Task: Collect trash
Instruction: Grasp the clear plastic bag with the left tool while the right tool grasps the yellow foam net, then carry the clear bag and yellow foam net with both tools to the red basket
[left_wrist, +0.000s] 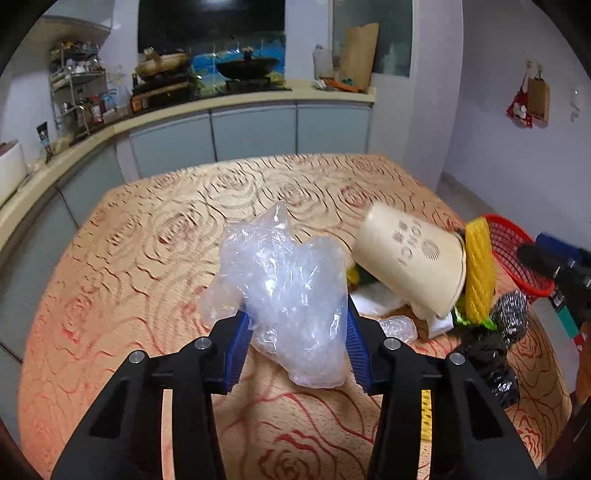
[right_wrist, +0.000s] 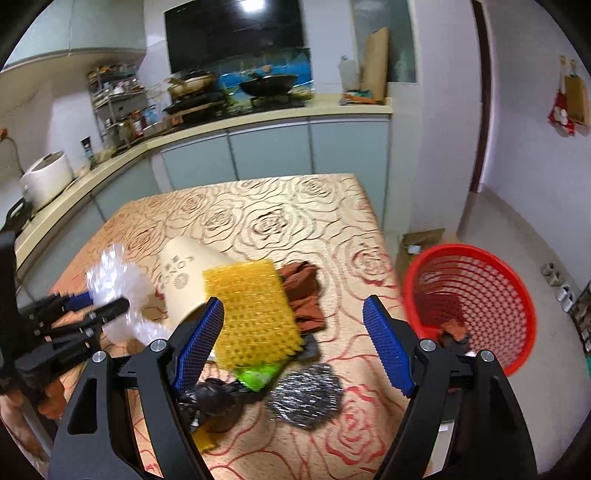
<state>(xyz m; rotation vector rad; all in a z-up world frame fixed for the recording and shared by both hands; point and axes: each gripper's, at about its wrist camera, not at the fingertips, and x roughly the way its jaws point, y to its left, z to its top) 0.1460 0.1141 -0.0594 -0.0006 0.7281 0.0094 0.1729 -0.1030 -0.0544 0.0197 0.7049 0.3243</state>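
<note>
My left gripper (left_wrist: 295, 332) is shut on a crumpled clear plastic bag (left_wrist: 288, 288) and holds it above the table; it also shows in the right wrist view (right_wrist: 122, 291). A cream paper cup (left_wrist: 410, 258) lies on its side next to a yellow mesh foam net (left_wrist: 478, 269), a steel scourer (left_wrist: 511, 314) and a black bag (left_wrist: 487, 362). My right gripper (right_wrist: 293, 339) is open and empty over the yellow net (right_wrist: 251, 314), the scourer (right_wrist: 306, 395) and a brown rag (right_wrist: 303, 295). A red basket (right_wrist: 469, 306) stands right of the table.
The rose-patterned table (left_wrist: 147, 258) carries the pile at its right side. A small clear plastic scrap (left_wrist: 399, 328) and white paper (left_wrist: 373, 299) lie there. A kitchen counter (left_wrist: 221, 103) runs behind. A cardboard box (right_wrist: 417, 243) sits on the floor.
</note>
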